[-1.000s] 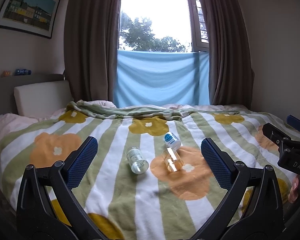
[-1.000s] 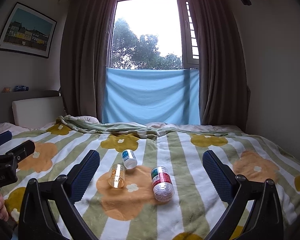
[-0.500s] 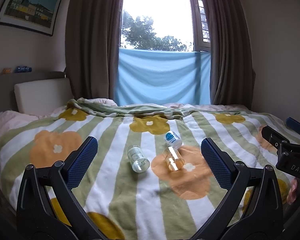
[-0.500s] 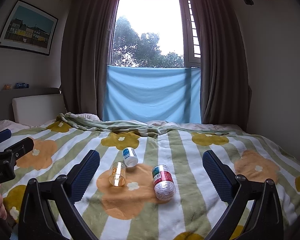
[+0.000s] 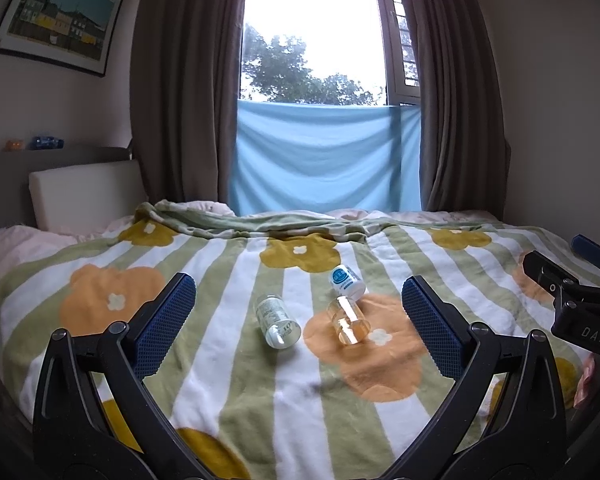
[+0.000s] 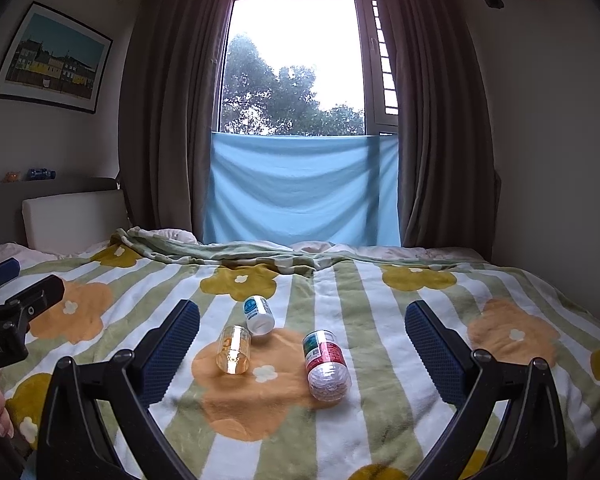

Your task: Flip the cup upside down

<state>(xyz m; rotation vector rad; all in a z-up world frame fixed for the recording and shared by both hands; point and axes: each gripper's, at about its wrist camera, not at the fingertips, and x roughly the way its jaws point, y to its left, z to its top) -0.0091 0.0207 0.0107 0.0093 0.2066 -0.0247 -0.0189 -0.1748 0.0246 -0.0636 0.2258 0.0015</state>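
Lying on its side on the bed's flowered blanket (image 6: 380, 420), amber cup (image 6: 233, 349), mouth toward both cameras, long axis running away. Left of right tool (image 6: 302, 354), right of left tool (image 5: 299, 326); both spread wide, empty. Nearness: cannot tell.

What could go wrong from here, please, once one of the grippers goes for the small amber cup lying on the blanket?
1. The amber cup lies on its side against the white bottle, so closing fingers may knock or catch the bottle too.
2. The blanket looks soft, so the flipped cup might tip over again.
3. Left gripper and right gripper are both open nearby and could collide.
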